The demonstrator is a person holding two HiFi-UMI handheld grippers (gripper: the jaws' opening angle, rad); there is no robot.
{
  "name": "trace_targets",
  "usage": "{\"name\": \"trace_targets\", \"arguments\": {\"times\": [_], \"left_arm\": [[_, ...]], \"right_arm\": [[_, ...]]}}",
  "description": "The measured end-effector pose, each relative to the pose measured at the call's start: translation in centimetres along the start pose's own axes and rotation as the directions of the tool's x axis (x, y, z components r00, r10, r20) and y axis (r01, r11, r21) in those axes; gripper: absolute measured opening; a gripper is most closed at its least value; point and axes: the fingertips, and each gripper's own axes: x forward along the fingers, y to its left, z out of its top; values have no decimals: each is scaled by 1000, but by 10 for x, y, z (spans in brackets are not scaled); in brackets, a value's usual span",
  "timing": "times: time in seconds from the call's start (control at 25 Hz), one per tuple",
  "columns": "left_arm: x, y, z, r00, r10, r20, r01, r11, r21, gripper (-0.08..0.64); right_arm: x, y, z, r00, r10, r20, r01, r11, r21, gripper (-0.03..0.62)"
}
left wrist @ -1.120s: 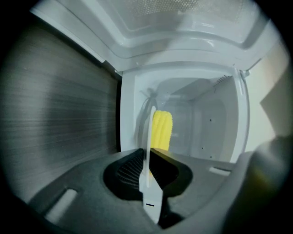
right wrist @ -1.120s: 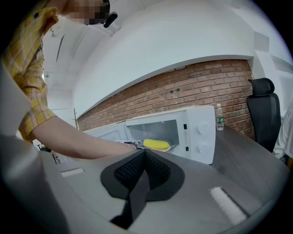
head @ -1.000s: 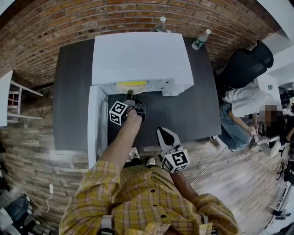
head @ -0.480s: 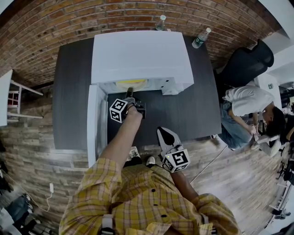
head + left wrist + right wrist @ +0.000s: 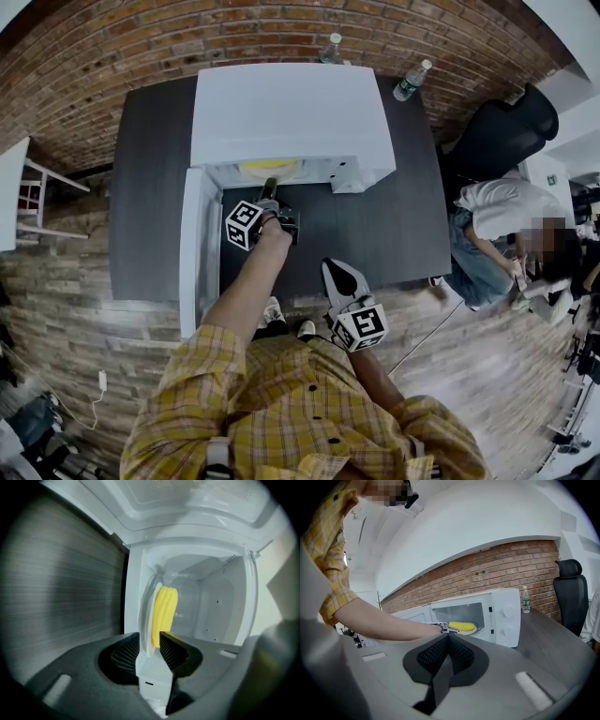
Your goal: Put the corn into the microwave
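Note:
The white microwave (image 5: 291,112) stands on the dark table with its door (image 5: 192,244) swung open to the left. Inside it the yellow corn (image 5: 165,609) lies on a pale plate (image 5: 469,631). My left gripper (image 5: 269,185) reaches into the microwave's mouth. Its jaws have just been opening and now stand open (image 5: 150,639). The corn's near end and the plate's rim show in the gap, and the pads press on neither. My right gripper (image 5: 330,266) hangs over the table's near edge, shut and empty (image 5: 447,637).
Two water bottles (image 5: 410,82) (image 5: 328,47) stand at the table's far edge by the brick wall. A black office chair (image 5: 497,131) and a person (image 5: 497,225) are to the right. A white rack (image 5: 28,202) is at the left.
Hardly anything differs in the head view: the left gripper stays at the microwave's mouth and the right gripper has not moved.

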Motion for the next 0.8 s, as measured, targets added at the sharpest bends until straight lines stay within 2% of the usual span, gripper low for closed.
{"name": "trace_targets", "arguments": {"times": [0.32, 0.56, 0.68, 0.8], "left_arm": [[-27, -18, -11, 998, -61, -18, 61, 998, -6, 107], [-54, -28, -21, 995, -100, -32, 100, 995, 2, 64], [-68, -33, -25, 992, -122, -37, 122, 993, -3, 0], [-81, -40, -34, 988, -150, -46, 150, 989, -10, 0]], "right_arm": [[-6, 7, 0, 1000, 24, 17, -24, 1000, -4, 5], [-17, 12, 3, 999, 37, 36, -37, 999, -8, 5], [-23, 15, 5, 998, 44, 44, -44, 999, -14, 5], [-30, 17, 6, 997, 54, 53, -53, 998, -20, 5]]}}
